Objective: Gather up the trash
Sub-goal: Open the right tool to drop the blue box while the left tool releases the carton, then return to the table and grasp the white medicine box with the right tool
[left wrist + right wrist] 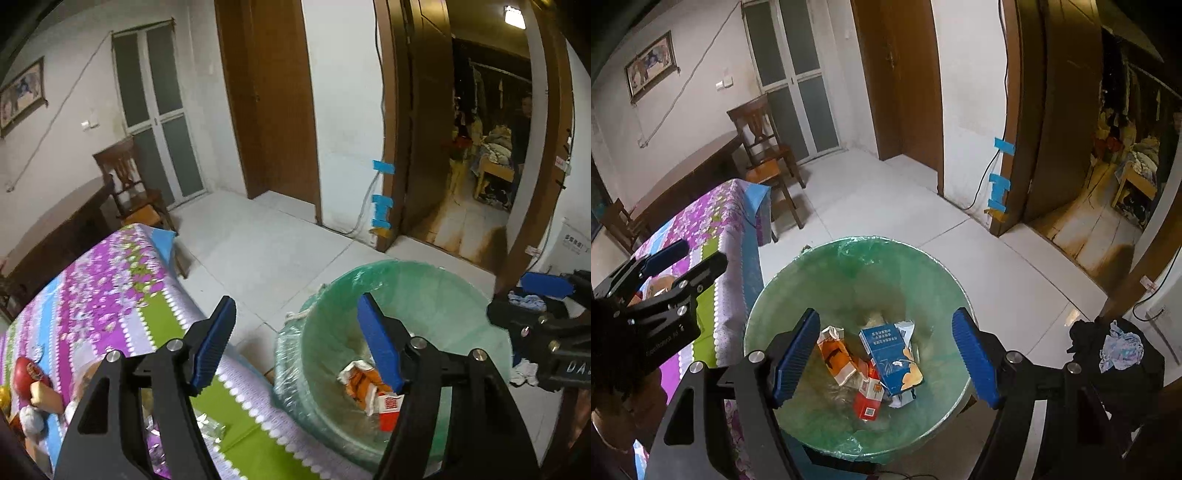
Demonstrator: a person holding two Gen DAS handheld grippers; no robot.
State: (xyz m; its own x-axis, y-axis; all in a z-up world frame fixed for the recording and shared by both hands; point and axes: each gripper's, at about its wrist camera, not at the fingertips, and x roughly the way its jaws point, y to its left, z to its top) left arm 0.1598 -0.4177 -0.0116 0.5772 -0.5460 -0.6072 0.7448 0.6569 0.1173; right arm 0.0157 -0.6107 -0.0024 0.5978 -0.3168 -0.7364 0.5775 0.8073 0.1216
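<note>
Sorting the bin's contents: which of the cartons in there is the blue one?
The blue carton lies in the middle of the bin, largest of the three; the orange carton sits left, the red one nearest the camera.

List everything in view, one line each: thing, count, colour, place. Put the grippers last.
Trash bin: one, green liner, on the floor beside the table.
Blue carton: one, blue and white, inside the bin on top.
Orange carton: one, orange and white, inside the bin, left of the blue one.
Red box: one, red and white, at the bin's bottom.
Table: one, purple, green and blue flowered cloth, left of the bin.
Foil wrapper: one, silver, on the table's near edge.
Chair: one, brown wood, behind the table.
Left gripper: open, empty, blue pads.
Right gripper: open, empty, above the bin.
</note>
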